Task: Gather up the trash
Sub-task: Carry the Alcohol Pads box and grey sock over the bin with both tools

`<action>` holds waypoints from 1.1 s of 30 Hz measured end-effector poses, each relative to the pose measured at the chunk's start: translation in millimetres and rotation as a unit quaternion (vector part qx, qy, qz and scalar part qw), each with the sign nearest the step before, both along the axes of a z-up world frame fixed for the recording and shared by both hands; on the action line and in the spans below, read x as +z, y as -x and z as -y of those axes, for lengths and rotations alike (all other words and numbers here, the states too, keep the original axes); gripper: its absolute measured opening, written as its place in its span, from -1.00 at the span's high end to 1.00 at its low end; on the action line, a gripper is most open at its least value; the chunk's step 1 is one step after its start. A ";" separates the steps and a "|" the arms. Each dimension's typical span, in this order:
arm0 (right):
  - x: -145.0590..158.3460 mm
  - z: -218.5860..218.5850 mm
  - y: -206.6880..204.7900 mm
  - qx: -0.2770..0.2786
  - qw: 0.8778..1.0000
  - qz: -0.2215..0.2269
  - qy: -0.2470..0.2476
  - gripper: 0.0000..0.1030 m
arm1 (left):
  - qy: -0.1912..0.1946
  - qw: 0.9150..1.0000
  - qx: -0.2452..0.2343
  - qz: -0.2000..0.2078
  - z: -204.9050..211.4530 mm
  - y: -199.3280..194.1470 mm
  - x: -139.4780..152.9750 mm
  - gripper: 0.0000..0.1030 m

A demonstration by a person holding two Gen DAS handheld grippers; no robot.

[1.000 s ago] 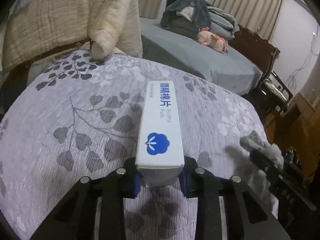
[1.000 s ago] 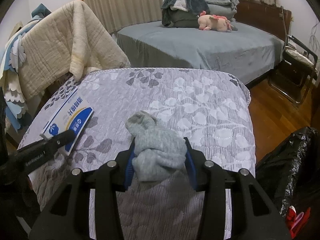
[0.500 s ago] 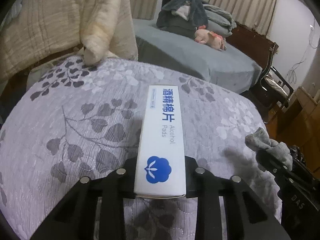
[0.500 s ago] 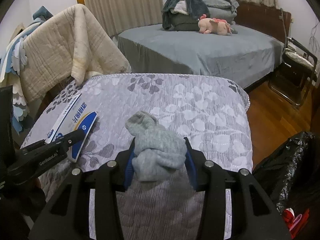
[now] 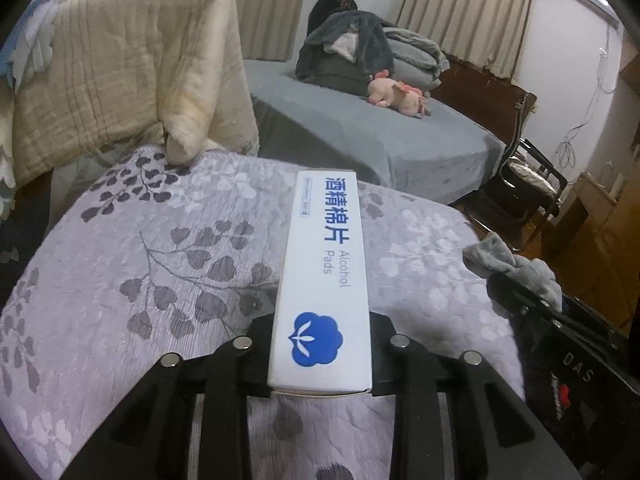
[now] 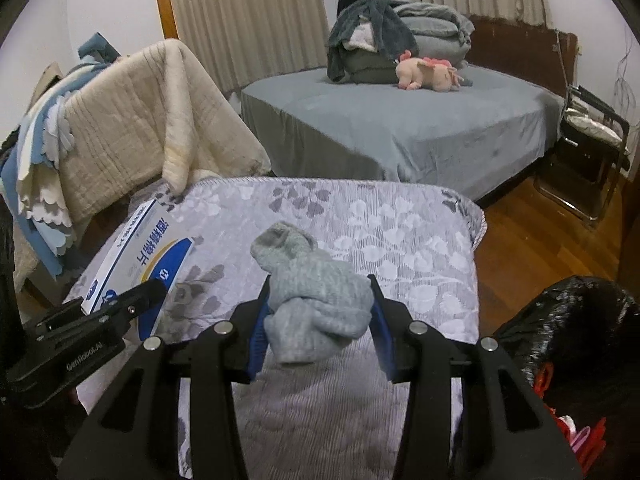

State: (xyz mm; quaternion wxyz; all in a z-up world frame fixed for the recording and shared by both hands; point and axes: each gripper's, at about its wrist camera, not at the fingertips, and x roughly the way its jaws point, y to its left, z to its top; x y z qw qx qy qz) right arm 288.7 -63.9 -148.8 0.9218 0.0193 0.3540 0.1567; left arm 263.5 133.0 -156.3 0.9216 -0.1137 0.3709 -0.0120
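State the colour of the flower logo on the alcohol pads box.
Blue, on the white alcohol pads box; clearest in the left wrist view.

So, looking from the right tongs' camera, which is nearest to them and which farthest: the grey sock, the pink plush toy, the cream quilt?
1. Grey sock: gripped between the right tongs.
2. Cream quilt: draped at the left, past the patterned mattress.
3. Pink plush toy: far back on the grey bed, right of centre.

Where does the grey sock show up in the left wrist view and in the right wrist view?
Left wrist view: grey sock at the right edge, held in the right gripper.
Right wrist view: grey sock at centre, between the right gripper's blue pads.
Shared landmark: pink plush toy on the grey bed.
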 end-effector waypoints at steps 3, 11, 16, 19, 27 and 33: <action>10.6 5.6 13.3 0.001 1.000 0.007 -0.003 0.18 | -0.004 1.000 -0.003 0.003 6.0 12.2 10.3 0.42; 38.5 28.4 60.4 0.002 1.000 0.022 -0.003 0.18 | 0.010 1.000 -0.015 0.010 22.7 49.5 34.9 0.42; 55.9 52.9 90.1 -0.009 0.999 0.035 -0.011 0.18 | 0.006 0.999 -0.034 0.018 42.3 72.1 47.3 0.42; 65.6 67.6 104.9 -0.016 0.999 0.046 -0.010 0.18 | 0.006 0.999 -0.047 0.021 55.2 83.6 53.6 0.42; 83.6 112.8 134.8 -0.048 0.996 0.070 -0.010 0.18 | 0.001 0.996 -0.080 0.038 92.6 102.8 72.6 0.42; 93.4 147.0 151.5 -0.078 0.993 0.085 -0.010 0.18 | -0.001 0.992 -0.116 0.051 128.2 110.1 86.8 0.42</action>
